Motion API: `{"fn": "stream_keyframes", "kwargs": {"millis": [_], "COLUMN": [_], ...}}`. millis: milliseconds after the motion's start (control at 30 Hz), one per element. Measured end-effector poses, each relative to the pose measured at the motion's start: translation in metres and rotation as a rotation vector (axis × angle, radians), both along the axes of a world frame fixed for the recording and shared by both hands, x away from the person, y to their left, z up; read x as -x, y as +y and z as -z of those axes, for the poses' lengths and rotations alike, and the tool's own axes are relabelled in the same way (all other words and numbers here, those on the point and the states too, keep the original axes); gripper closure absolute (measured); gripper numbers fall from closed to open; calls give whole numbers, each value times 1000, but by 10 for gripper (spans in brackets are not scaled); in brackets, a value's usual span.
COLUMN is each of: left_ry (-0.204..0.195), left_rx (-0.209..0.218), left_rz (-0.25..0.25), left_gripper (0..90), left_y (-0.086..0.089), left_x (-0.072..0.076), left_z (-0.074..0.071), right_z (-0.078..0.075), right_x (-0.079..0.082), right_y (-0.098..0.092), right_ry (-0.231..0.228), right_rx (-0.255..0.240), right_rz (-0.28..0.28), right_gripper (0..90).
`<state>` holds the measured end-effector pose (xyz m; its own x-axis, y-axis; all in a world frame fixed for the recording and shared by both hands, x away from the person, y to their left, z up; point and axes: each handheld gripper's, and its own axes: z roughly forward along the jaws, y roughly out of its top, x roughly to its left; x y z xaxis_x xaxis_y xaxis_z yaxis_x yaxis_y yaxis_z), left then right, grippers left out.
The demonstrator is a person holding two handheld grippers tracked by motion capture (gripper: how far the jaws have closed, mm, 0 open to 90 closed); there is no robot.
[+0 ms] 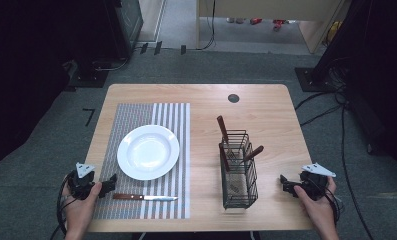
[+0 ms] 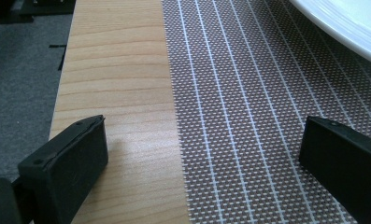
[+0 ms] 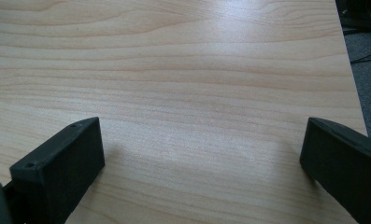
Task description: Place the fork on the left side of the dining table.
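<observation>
A white plate (image 1: 148, 151) rests on a striped placemat (image 1: 136, 112); its rim (image 2: 342, 32) crosses the top right of the left gripper view. A wooden-handled knife (image 1: 144, 198) lies on the mat in front of the plate. A black wire basket (image 1: 238, 170) holds several wooden-handled utensils (image 1: 223, 131). My left gripper (image 1: 110, 183) stands open at the mat's left edge, just left of the knife handle, its jaws wide over mat and wood (image 2: 202, 154). My right gripper (image 1: 285, 184) stands open over bare table (image 3: 202, 149), to the right of the basket.
The wooden table (image 1: 266, 110) has a dark round grommet (image 1: 233, 98) near its far edge. Grey carpet, cables and black stands surround it. Bare wood lies between the mat and the basket and at the far right.
</observation>
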<state>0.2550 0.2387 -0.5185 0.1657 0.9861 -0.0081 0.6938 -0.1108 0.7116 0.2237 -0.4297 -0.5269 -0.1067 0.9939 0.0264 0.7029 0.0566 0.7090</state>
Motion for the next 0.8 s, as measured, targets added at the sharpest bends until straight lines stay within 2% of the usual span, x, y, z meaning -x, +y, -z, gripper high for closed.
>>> {"fn": "stream_keyframes", "kwargs": {"millis": [100,167,200,300,400,433,600,700,800], "left_ry": [4,7,7,-35,-47,-54,-70,-83,-85], "left_rx": [7,44,44,25,43,59,74,106,104], "left_rz": [-5,-2,-2,-1,4,17,55,90,99], "left_gripper": [17,17,16,17,17,16,17,16,17], "left_y": [1,2,2,-4,-8,-12,-26,-38,-43], "left_x": [0,2,2,5,5,4,1,-1,-2], "left_z": [-1,-5,-5,-17,-22,-26,-37,-46,-49], "right_z": [0,0,0,0,0,0,0,0,0], "right_x": [0,0,0,0,0,0,0,0,0], "right_y": [0,0,0,0,0,0,0,0,0], "right_ry": [0,0,0,0,0,0,0,0,0], "right_rx": [0,0,0,0,0,0,0,0,0], "right_rz": [0,0,0,0,0,0,0,0,0], "right_gripper": [0,0,0,0,0,0,0,0,0]}}
